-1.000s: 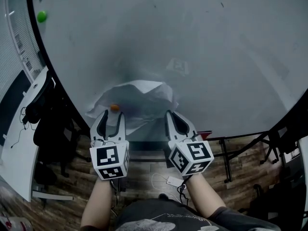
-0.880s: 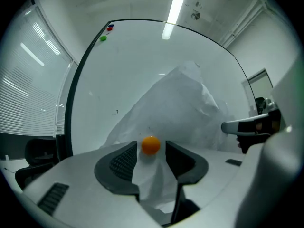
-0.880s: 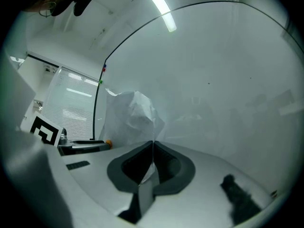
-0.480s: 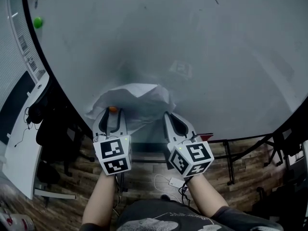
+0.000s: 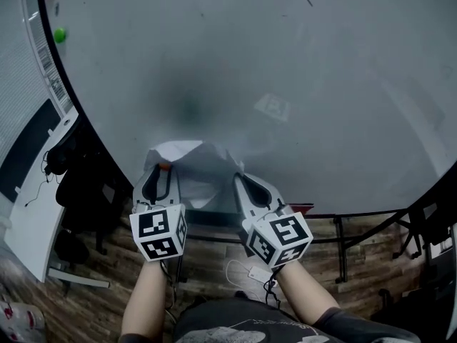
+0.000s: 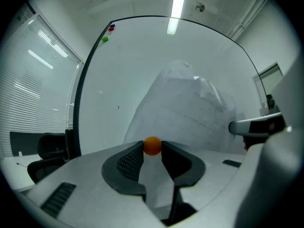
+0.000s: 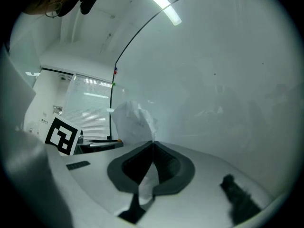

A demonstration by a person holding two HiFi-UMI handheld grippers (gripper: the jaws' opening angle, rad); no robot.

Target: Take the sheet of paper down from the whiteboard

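Head view: one sheet (image 5: 194, 156), one orange magnet (image 5: 163, 167).

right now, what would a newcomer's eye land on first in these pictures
The crumpled sheet of paper low on the big whiteboard, bulging off its surface. The right tool is shut on the sheet's right edge, and the left tool is closing its jaws onto the orange magnet pinning its left side.

We note a crumpled matt paper sheet (image 5: 187, 154), a smooth orange magnet (image 6: 152, 146), a glossy whiteboard (image 5: 285, 63), wood-grain flooring (image 5: 343, 263) and ribbed, seemingly rubber pads (image 6: 127, 161).
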